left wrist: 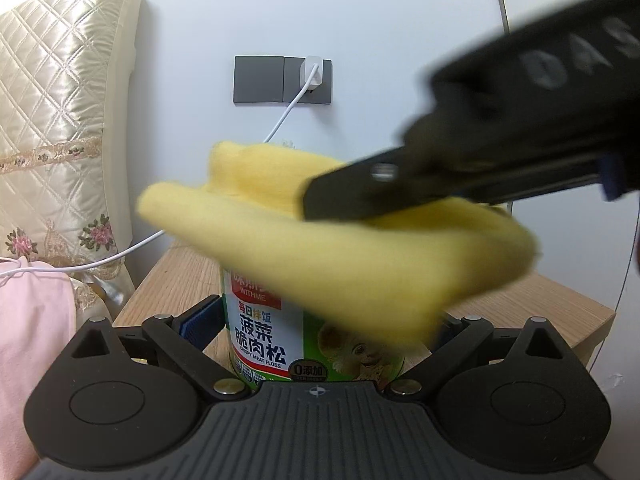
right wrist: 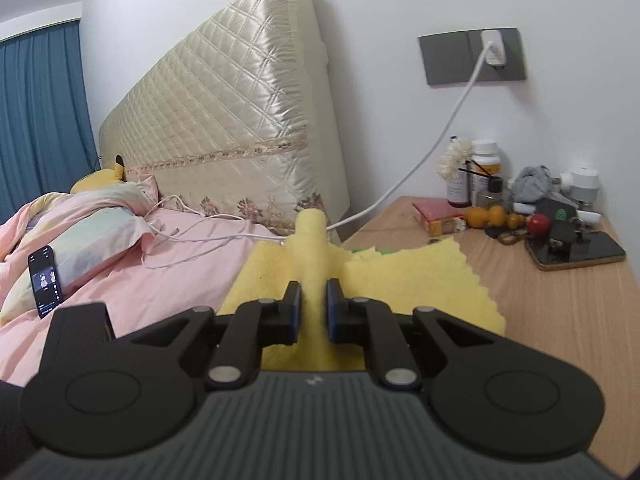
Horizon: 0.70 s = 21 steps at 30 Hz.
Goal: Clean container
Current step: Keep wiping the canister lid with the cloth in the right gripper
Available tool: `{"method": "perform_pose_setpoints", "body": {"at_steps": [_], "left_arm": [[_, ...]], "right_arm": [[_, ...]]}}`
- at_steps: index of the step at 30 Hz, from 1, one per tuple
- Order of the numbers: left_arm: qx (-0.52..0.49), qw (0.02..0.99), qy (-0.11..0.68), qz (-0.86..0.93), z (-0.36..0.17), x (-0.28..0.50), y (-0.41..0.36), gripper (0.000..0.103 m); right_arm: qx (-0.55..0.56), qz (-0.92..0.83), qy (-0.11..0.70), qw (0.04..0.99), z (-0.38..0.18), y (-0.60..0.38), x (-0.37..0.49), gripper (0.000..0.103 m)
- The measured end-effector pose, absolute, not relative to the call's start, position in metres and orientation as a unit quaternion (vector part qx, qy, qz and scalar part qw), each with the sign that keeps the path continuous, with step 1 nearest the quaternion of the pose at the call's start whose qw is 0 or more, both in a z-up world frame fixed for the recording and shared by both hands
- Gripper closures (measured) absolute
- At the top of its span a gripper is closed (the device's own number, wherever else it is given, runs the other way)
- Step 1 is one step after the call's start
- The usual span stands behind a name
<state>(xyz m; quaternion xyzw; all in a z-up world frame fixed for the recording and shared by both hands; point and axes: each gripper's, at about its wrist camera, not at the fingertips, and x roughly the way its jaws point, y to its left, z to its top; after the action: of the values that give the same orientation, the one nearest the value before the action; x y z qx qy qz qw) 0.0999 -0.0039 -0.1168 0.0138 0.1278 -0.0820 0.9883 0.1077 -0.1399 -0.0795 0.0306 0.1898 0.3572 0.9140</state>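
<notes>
Bed [right wrist: 132,264] with pink sheet and quilted headboard [right wrist: 240,128] fills the left side of the right wrist view, and beside it stands the wooden worktop [right wrist: 560,312] with small things crowded at its far corner. On this worktop, in the left wrist view, the container [left wrist: 272,336] stands upright: a round can with green label for meat floss. It sits between the fingers of the left claw [left wrist: 320,328]; the blue pad on one side is just beside the can wall, but the other side is hidden, so I cannot tell if the claw is clenched on it. The can looks stiff and light, with smooth slippery label, so I judge the best hold is around the middle of the wall. The yellow cloth [left wrist: 340,248] is soft and folds easily. The right claw [right wrist: 314,308] is clenched on a fold of it and holds it over the can top
</notes>
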Motion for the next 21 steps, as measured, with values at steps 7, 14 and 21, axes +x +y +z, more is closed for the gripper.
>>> {"method": "perform_pose_setpoints", "body": {"at_steps": [7, 14, 21], "left_arm": [[0.013, 0.988, 0.128, -0.086, -0.116, 0.111, 0.001, 0.004], [0.015, 0.988, 0.128, -0.086, -0.119, 0.102, -0.008, 0.004], [0.019, 0.988, 0.123, -0.088, -0.121, 0.089, -0.017, 0.004]], "right_arm": [[0.038, 0.331, 0.185, 0.925, -0.083, -0.158, 0.122, 0.091], [0.038, 0.336, 0.181, 0.924, -0.085, -0.145, 0.147, 0.089], [0.033, 0.359, 0.182, 0.915, -0.086, -0.128, 0.140, 0.089]]}}
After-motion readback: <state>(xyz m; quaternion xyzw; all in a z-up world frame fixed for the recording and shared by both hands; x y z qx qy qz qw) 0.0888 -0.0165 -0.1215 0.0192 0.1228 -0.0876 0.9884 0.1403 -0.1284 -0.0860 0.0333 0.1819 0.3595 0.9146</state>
